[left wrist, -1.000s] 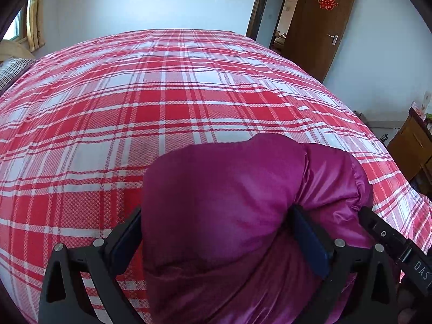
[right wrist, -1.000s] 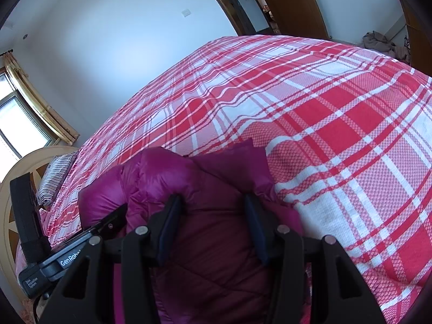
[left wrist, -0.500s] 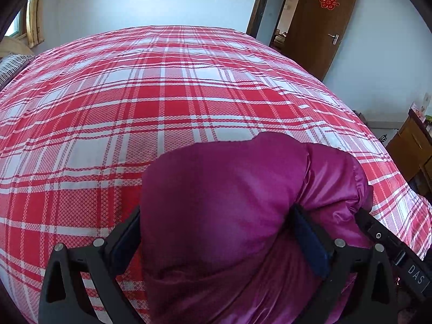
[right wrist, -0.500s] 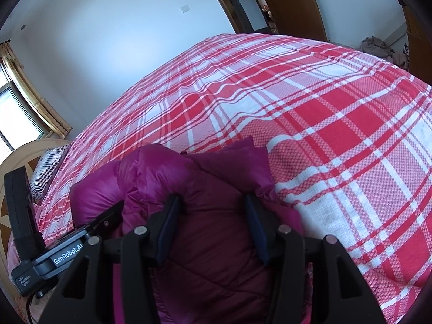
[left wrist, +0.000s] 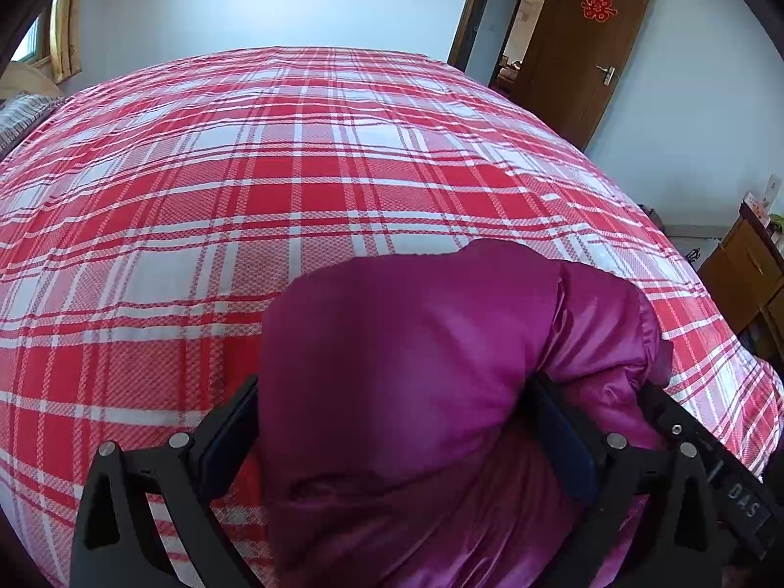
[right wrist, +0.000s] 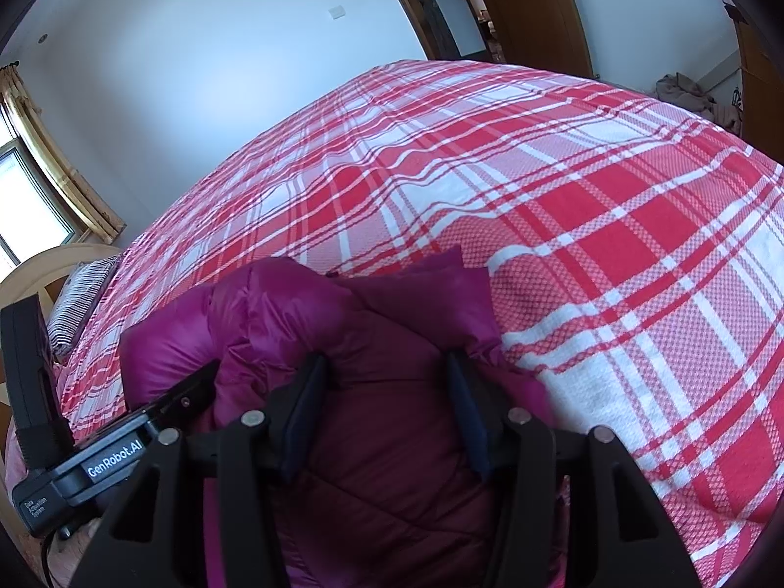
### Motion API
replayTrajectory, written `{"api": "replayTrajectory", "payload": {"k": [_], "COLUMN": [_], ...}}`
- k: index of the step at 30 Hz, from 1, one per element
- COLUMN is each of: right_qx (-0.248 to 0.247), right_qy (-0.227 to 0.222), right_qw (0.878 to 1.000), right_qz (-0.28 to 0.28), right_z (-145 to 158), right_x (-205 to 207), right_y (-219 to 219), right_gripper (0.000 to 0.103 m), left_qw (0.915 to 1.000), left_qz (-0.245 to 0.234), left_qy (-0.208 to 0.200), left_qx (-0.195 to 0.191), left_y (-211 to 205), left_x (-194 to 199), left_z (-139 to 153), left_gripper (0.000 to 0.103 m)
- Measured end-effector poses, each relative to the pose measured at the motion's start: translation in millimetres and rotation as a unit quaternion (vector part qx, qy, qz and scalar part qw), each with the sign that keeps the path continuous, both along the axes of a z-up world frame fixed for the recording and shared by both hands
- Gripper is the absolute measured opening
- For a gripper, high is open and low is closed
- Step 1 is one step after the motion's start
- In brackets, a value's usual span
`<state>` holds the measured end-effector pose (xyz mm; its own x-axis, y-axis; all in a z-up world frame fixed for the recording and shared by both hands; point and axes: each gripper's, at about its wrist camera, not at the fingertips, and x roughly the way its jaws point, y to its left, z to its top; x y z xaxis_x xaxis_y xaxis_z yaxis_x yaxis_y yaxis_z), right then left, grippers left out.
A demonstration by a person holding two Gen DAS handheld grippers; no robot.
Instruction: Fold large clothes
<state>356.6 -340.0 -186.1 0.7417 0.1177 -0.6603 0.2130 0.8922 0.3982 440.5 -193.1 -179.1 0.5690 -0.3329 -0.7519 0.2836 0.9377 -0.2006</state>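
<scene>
A magenta puffer jacket lies bunched on the red and white plaid bed. My left gripper holds a thick fold of the jacket between its jaws, which stand wide around the padding. In the right wrist view the same jacket fills the lower middle. My right gripper is shut on a quilted fold of it. The left gripper's body shows at the lower left of that view, close beside the right one.
The plaid bed stretches ahead. A striped pillow and a wooden headboard are at the left. A brown door and a wooden cabinet stand at the right past the bed edge.
Both grippers have shifted slightly with the jacket still held; the bed has slid a little in view. The grips are unchanged.
</scene>
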Motion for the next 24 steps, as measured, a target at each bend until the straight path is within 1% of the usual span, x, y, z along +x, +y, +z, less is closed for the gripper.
{"api": "replayTrajectory", "payload": {"k": [2,4,8,9,10,11,12,13,14,16,17,18,19,21,23,24], "right_qx": [-0.001,-0.004,-0.004,-0.002,0.002,0.007,0.002,-0.012,-0.041,-0.078,-0.087,-0.086,-0.081,-0.052,-0.018,-0.003], "right_qy": [-0.001,-0.001,-0.007,-0.014,-0.023,-0.042,-0.059,-0.074,-0.084,-0.074,-0.058,-0.035,-0.025,-0.008,0.015,0.018], "right_qw": [1.000,1.000,1.000,1.000,1.000,0.999,0.998,0.997,0.995,0.994,0.994,0.996,0.996,0.999,1.000,1.000], "right_qz": [0.001,0.003,0.005,0.009,0.018,0.033,0.035,0.028,0.016,0.001,-0.004,-0.007,-0.009,-0.004,0.018,0.026], "right_z": [0.0,0.4,2.7,5.0,8.1,15.0,21.5,28.5,35.8,39.4,37.4,32.3,29.5,20.7,11.2,7.8], "right_x": [-0.1,0.5,-1.8,-4.6,-8.1,-15.6,-23.5,-31.7,-40.7,-44.9,-43.2,-38.9,-36.6,-31.1,-20.9,-17.7], "right_y": [0.4,1.2,1.5,1.9,2.4,3.4,4.7,6.0,6.2,3.8,-0.4,-7.7,-12.9,-26.1,-34.3,-37.7], "right_gripper": [0.055,0.055,0.055,0.059,0.068,0.075,0.087,0.094,0.096,0.096,0.095,0.092,0.084,0.083,0.083,0.083], "left_qw": [0.9999,0.9995,0.9967,0.9962,0.9956,0.9948,0.9937,0.9927,0.9914,0.9882,0.9874,0.9874,0.9874,0.9861,0.9858,0.9861], "left_qz": [0.012,0.021,0.014,0.006,-0.001,-0.011,-0.022,-0.027,-0.029,-0.032,-0.036,-0.042,-0.048,-0.054,-0.056,-0.056], "left_qy": [-0.008,-0.015,-0.017,-0.013,-0.008,0.000,0.008,0.015,0.019,0.027,0.024,0.020,0.016,0.018,0.020,0.019], "left_qx": [-0.004,-0.019,-0.078,-0.086,-0.093,-0.101,-0.110,-0.117,-0.126,-0.147,-0.152,-0.151,-0.150,-0.156,-0.157,-0.155], "left_y": [8.7,20.5,49.5,53.1,55.6,57.5,57.5,57.2,57.4,57.7,57.0,55.4,54.2,54.5,54.6,53.5], "left_x": [-7.0,-19.3,-58.7,-66.4,-72.7,-78.5,-81.6,-82.4,-81.8,-77.9,-75.4,-74.6,-73.4,-71.6,-70.2,-71.3], "left_z": [5.7,12.9,22.8,21.8,20.0,16.2,11.4,7.1,2.7,-3.0,-3.9,-4.4,-4.7,-7.6,-7.5,-7.0], "left_gripper": [0.102,0.102,0.102,0.102,0.102,0.102,0.102,0.102,0.102,0.102,0.102,0.102,0.102,0.102,0.102,0.102]}}
